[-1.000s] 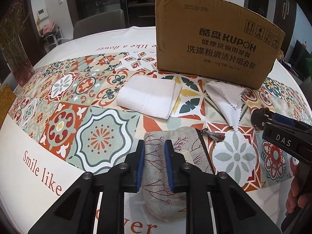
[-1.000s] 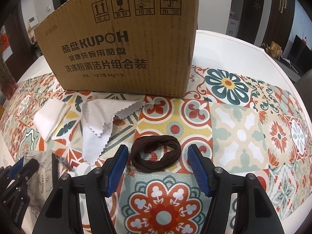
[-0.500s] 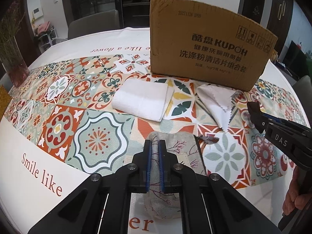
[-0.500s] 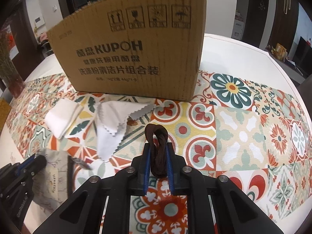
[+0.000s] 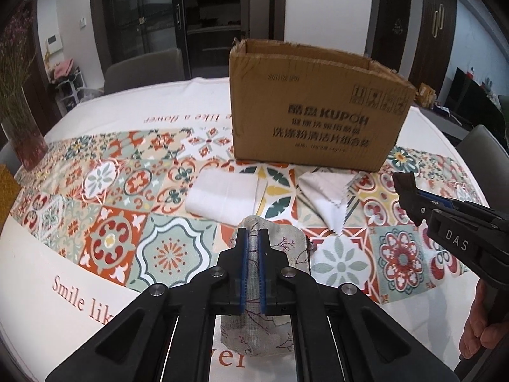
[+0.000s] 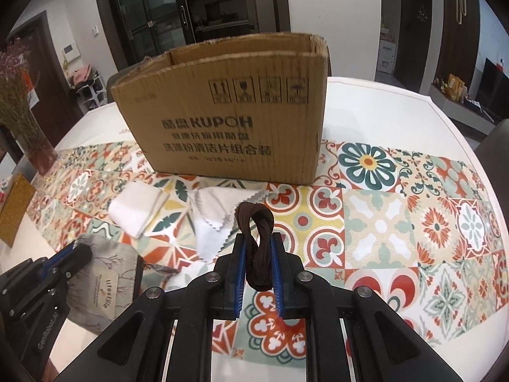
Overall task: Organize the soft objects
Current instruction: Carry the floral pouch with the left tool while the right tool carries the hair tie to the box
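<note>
My left gripper (image 5: pixel 253 238) is shut on a grey fabric pouch (image 5: pixel 280 245) with a branch print and holds it raised above the table; the pouch also shows in the right wrist view (image 6: pixel 108 273). My right gripper (image 6: pixel 257 245) is shut on a brown hair band (image 6: pixel 259 242), lifted off the table. An open cardboard box (image 5: pixel 315 121) stands behind, also in the right wrist view (image 6: pixel 229 121). A folded white towel (image 5: pixel 222 195) and a white zigzag-edged cloth (image 5: pixel 331 197) lie in front of the box.
A round table with a patterned tile runner (image 5: pixel 105 210) carries everything. A vase with dried flowers (image 5: pixel 22 127) stands at the far left. Chairs (image 5: pixel 143 70) stand behind the table. The right gripper's body (image 5: pixel 451 229) shows at the right of the left wrist view.
Both grippers closed: the left on the pouch, the right on the hair band. Both have since lifted their objects off the table, and the box's open top has come into view.
</note>
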Tool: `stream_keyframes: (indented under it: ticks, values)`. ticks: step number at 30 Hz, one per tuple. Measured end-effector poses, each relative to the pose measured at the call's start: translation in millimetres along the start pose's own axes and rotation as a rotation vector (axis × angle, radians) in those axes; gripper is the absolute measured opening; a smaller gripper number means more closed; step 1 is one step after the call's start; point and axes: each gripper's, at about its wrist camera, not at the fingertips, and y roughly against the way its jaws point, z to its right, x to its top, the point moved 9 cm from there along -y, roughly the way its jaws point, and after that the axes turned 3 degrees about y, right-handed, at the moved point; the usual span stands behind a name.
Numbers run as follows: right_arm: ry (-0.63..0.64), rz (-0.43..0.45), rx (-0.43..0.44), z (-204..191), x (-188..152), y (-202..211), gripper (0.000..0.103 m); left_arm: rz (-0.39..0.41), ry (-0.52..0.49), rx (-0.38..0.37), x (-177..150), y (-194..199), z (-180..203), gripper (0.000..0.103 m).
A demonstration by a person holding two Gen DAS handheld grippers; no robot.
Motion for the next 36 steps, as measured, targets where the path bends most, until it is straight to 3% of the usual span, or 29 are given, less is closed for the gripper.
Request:
stream_keyframes:
  ticks: [22, 36]
  values:
    - [-0.030, 0.157, -0.027, -12, 38, 85, 0.016, 0.186, -0.025, -0.085, 55, 76, 10, 0.007]
    - [-0.051, 0.281, -0.031, -13, 88, 120, 0.016, 0.346, -0.060, -0.148, 118, 112, 21, 0.007]
